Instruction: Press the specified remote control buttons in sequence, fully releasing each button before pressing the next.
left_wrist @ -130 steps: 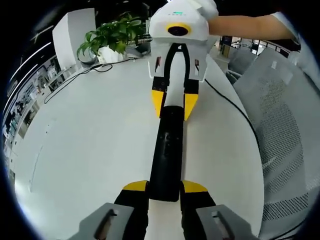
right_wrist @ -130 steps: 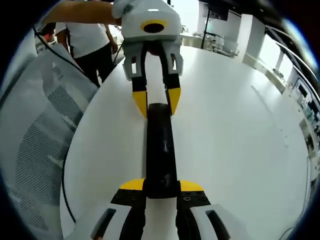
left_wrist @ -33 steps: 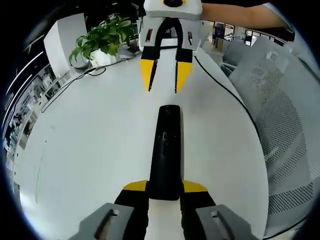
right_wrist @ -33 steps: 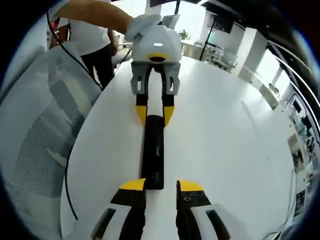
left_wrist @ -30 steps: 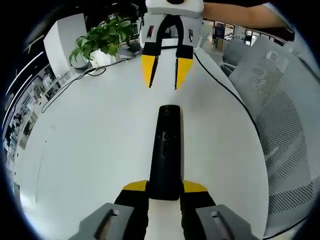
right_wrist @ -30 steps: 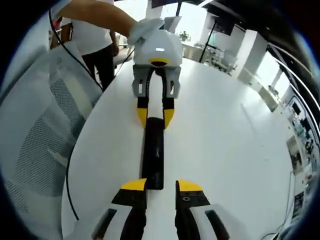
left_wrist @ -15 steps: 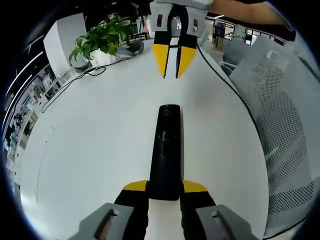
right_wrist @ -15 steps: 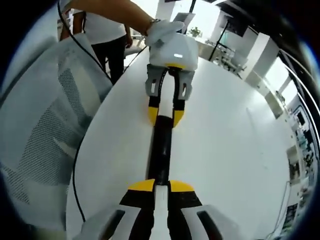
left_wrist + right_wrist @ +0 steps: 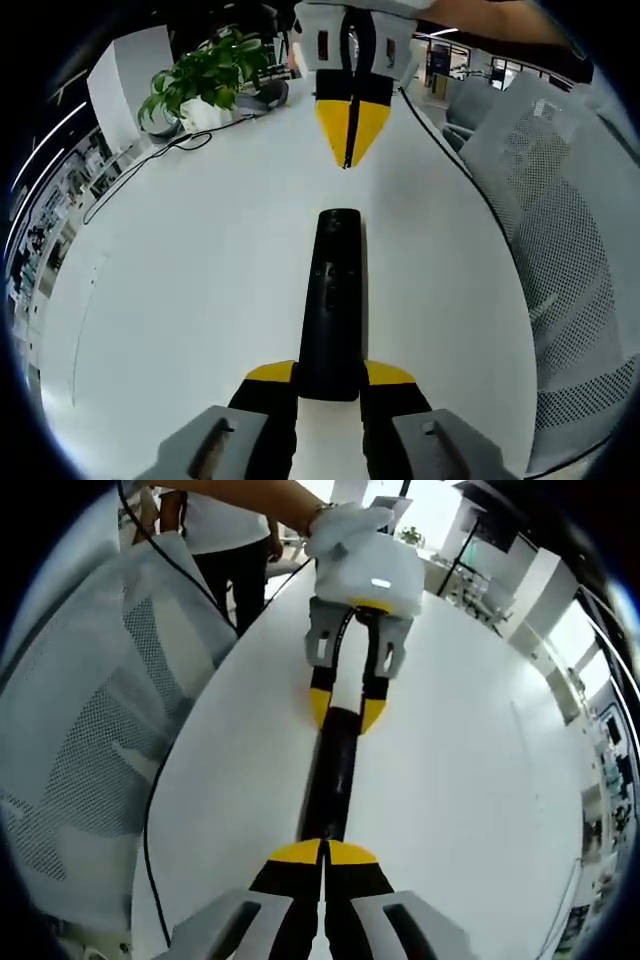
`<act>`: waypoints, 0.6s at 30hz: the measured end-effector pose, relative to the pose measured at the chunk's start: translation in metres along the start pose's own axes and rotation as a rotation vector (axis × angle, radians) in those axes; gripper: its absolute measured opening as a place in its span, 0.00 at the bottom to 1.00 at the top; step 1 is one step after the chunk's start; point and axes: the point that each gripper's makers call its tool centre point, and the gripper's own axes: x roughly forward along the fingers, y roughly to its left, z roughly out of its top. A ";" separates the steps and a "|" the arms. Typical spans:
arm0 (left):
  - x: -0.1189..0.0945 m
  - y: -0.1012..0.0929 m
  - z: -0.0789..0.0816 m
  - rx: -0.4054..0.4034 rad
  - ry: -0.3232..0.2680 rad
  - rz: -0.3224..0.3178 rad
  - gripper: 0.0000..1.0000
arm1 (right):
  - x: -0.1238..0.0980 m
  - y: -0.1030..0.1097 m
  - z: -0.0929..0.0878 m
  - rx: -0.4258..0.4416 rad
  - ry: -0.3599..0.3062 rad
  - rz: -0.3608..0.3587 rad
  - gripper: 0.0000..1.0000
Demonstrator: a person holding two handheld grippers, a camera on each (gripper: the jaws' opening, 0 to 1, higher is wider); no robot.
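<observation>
Long black slim remote control (image 9: 333,300) lies flat on the white round table (image 9: 180,300), lengthwise along the left gripper view, button side up; buttons too small to tell apart. Its near end sits pinched between the yellow-tipped jaws of the left gripper (image 9: 330,374), which hold it on both sides. In the right gripper view the same remote control (image 9: 336,770) runs from that gripper's own jaws up to the left gripper (image 9: 346,712), whose yellow tips flank its far end. Right gripper (image 9: 348,135), seen in the left gripper view, hangs beyond the remote's far end, apart from it, yellow tips pressed together to a single point. In its own view the right gripper (image 9: 323,852) shows its tips closed against each other with nothing between, just over the near end of the remote. Green leafy potted plant (image 9: 200,75) stands at the table's far edge. Black cable (image 9: 150,160) trails across the tabletop near it. Grey mesh office chair (image 9: 560,230) stands beside the table. A person's forearm (image 9: 250,495) reaches to the left gripper.
</observation>
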 end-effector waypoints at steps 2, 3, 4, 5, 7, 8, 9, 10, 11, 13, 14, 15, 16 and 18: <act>0.000 0.001 0.000 -0.001 0.000 0.000 0.22 | 0.002 -0.001 -0.002 0.001 0.017 0.012 0.00; 0.000 0.001 0.000 -0.001 0.001 0.000 0.22 | 0.003 -0.002 -0.003 -0.002 0.022 0.016 0.00; 0.001 0.001 0.000 -0.003 0.001 0.000 0.22 | 0.005 -0.002 -0.004 0.002 0.035 0.025 0.00; 0.001 0.001 0.001 -0.002 0.002 0.000 0.22 | 0.006 -0.002 -0.005 0.001 0.041 0.029 0.00; 0.001 0.000 0.001 -0.002 0.003 0.000 0.22 | 0.008 -0.003 -0.006 0.004 0.052 0.034 0.00; 0.001 0.000 0.001 -0.002 0.003 0.000 0.22 | 0.009 -0.003 -0.007 0.005 0.061 0.038 0.00; 0.001 0.000 0.001 -0.001 0.004 0.000 0.22 | 0.011 -0.003 -0.008 0.004 0.066 0.043 0.00; 0.001 0.000 0.002 -0.001 0.005 -0.001 0.22 | 0.012 -0.002 -0.010 0.005 0.075 0.050 0.00; 0.001 0.000 0.002 -0.001 0.006 -0.001 0.22 | 0.014 -0.001 -0.012 0.012 0.089 0.058 0.00; 0.001 0.000 0.002 -0.001 0.008 -0.003 0.22 | 0.019 0.000 -0.016 0.021 0.106 0.071 0.00; 0.001 0.000 0.002 0.001 0.009 -0.004 0.22 | 0.020 0.001 -0.018 0.029 0.112 0.078 0.00; 0.002 0.000 0.002 0.002 0.009 -0.004 0.22 | 0.023 0.001 -0.019 0.037 0.118 0.083 0.00; 0.002 0.000 0.002 0.002 0.010 -0.004 0.22 | 0.024 0.001 -0.020 0.037 0.119 0.087 0.00; 0.002 0.000 0.003 0.004 0.011 -0.004 0.22 | 0.026 0.000 -0.020 0.041 0.126 0.091 0.00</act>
